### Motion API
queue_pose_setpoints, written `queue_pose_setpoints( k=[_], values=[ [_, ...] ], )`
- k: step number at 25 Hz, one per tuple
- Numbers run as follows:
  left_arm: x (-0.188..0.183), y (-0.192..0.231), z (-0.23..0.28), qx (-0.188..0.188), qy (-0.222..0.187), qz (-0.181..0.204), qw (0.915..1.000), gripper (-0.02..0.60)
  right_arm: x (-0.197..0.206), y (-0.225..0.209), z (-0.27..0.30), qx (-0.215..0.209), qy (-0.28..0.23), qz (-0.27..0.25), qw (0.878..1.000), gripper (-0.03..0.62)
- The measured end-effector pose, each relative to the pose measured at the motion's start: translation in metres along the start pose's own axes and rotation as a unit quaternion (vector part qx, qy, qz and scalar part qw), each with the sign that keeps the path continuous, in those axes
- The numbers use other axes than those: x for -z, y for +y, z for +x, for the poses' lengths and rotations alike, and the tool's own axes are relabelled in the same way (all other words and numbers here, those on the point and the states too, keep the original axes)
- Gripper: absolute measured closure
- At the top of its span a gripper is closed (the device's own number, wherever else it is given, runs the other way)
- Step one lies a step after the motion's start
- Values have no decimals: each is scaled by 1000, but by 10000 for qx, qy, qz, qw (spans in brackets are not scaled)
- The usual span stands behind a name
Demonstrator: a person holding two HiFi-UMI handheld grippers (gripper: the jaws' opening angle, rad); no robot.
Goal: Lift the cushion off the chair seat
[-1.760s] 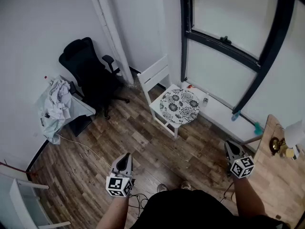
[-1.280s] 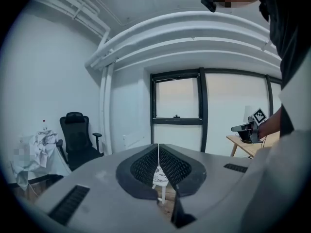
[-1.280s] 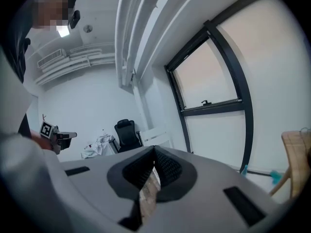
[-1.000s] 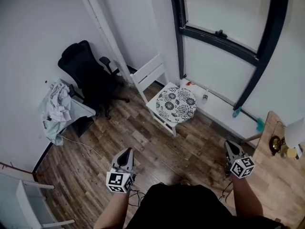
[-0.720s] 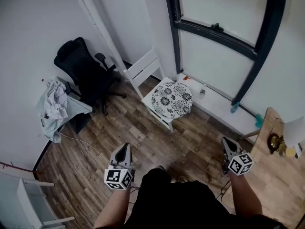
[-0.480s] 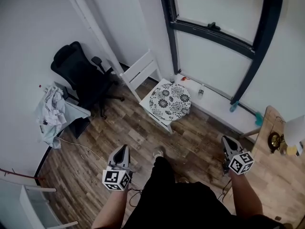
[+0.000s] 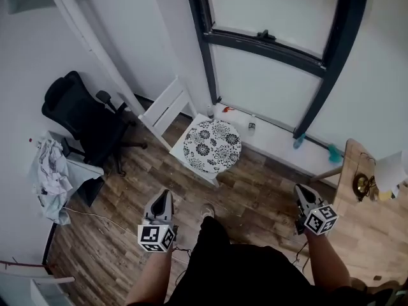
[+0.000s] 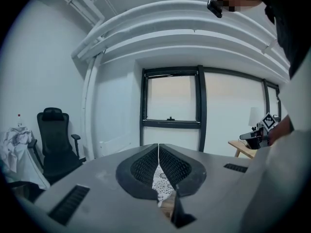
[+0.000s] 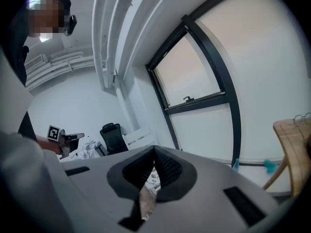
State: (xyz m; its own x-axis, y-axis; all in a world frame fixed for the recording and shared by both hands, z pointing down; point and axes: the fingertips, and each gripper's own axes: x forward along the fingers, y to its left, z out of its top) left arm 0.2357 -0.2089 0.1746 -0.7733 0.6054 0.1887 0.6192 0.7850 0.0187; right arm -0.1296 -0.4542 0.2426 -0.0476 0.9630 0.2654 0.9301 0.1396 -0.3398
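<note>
A round white cushion (image 7: 212,145) with a black flower print lies on the seat of a white wooden chair (image 7: 164,111) below the window. In the head view my left gripper (image 7: 161,199) is held over the floor, short of the chair and to its left, shut and empty. My right gripper (image 7: 299,193) is off to the right near a wooden table, also shut and empty. A strip of the cushion (image 8: 159,184) shows past the closed jaws in the left gripper view, and a small patch of cushion (image 9: 153,176) in the right gripper view.
A black office chair (image 7: 80,116) stands at the left by a small table draped with cloth (image 7: 51,178). A low white ledge (image 7: 280,146) with small bottles runs under the window. A wooden table (image 7: 363,203) with a lamp is at the right. A cable (image 7: 111,222) lies on the floor.
The person has walked toward the chair; it sits closer and more central in the head view. Both grippers have come forward with the person and stayed shut.
</note>
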Motion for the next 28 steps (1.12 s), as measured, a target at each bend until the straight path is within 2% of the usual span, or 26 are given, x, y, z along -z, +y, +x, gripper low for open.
queue_pose_setpoints(
  k=[4, 12, 16, 19, 28],
  values=[
    [-9, 42, 33, 15, 17, -22, 10000, 572, -10, 4, 31, 150, 46, 55, 9999, 583],
    [-11, 113, 106, 390, 185, -20, 9991, 572, -37, 24, 125, 458, 11, 173, 9988, 583],
    [-6, 141, 138, 594, 241, -52, 9979, 572, -47, 50, 172, 414, 207, -188, 9988, 583],
    [-3, 161, 160, 697, 251, -125, 9972, 572, -56, 57, 199, 507, 236, -257, 9981, 583],
    [-13, 209, 207, 975, 246, -20, 9949, 572, -96, 77, 240, 836, -203, -405, 9955, 583]
  ],
)
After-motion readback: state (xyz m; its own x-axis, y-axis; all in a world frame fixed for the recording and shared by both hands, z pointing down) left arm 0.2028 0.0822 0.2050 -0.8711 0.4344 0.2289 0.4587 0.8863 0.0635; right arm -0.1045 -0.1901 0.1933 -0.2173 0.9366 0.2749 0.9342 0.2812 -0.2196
